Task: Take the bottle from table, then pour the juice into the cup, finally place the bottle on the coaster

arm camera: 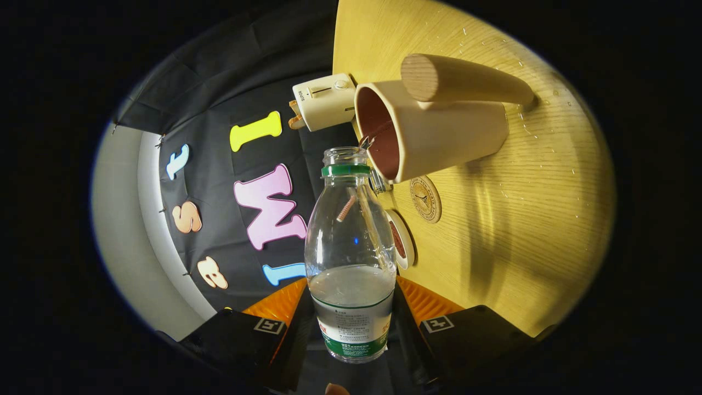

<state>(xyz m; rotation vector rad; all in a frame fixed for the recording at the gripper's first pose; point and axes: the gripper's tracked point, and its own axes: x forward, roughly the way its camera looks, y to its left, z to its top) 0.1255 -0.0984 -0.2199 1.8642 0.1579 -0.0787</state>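
Observation:
My gripper is shut on a clear plastic bottle with a green neck ring and no cap, both fingers pressing on its labelled lower part. The bottle is tipped over sideways relative to the wooden table. Clear liquid sits in the part nearest the fingers. Its open mouth is right at the rim of a beige cup with a reddish inside and a wooden handle. A round wooden coaster lies on the table just beside the cup, beyond the fingers.
A small white dish with a reddish centre lies on the table next to the bottle's body. A white boxy appliance stands behind the cup at the table's far edge. Water droplets speckle the tabletop around the cup.

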